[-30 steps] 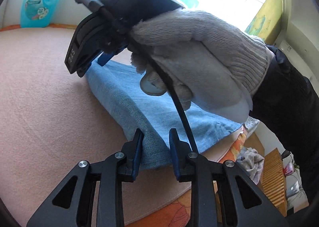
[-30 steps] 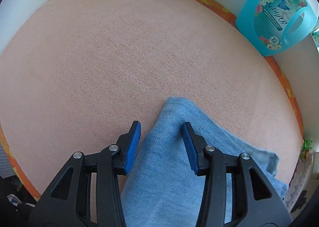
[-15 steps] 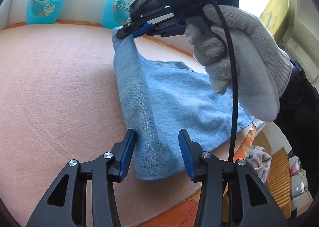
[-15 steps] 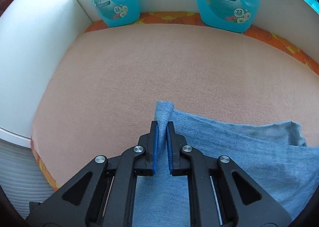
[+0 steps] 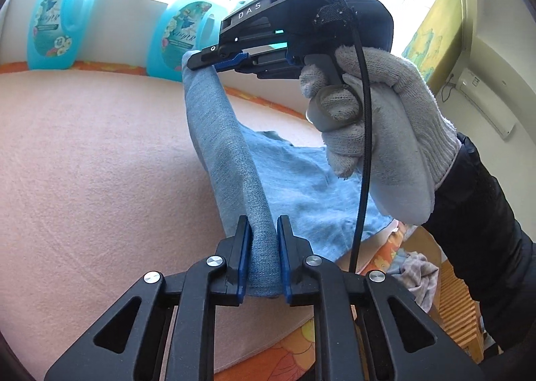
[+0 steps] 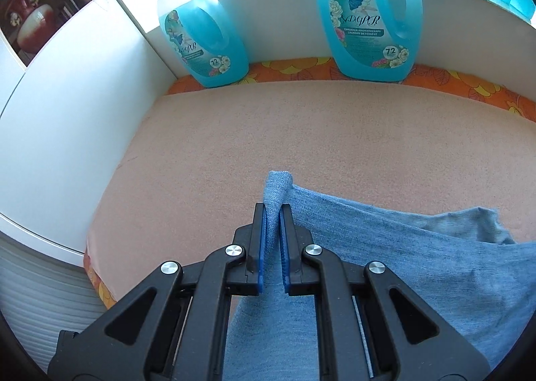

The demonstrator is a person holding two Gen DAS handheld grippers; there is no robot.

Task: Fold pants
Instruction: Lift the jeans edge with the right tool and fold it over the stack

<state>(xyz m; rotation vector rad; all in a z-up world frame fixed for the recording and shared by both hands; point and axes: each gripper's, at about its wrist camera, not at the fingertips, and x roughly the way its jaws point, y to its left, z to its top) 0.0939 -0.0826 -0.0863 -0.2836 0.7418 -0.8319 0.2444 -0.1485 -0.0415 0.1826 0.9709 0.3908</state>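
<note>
Peach mat below two detergent bottles; blue pants half lifted off mat. Left gripper just closed, clamping near fold edge; right gripper clamps far corner.

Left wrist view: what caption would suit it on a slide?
Both tools, left and right, pinch one edge of the blue pants, lifting it off the peach-coloured pad.
</note>
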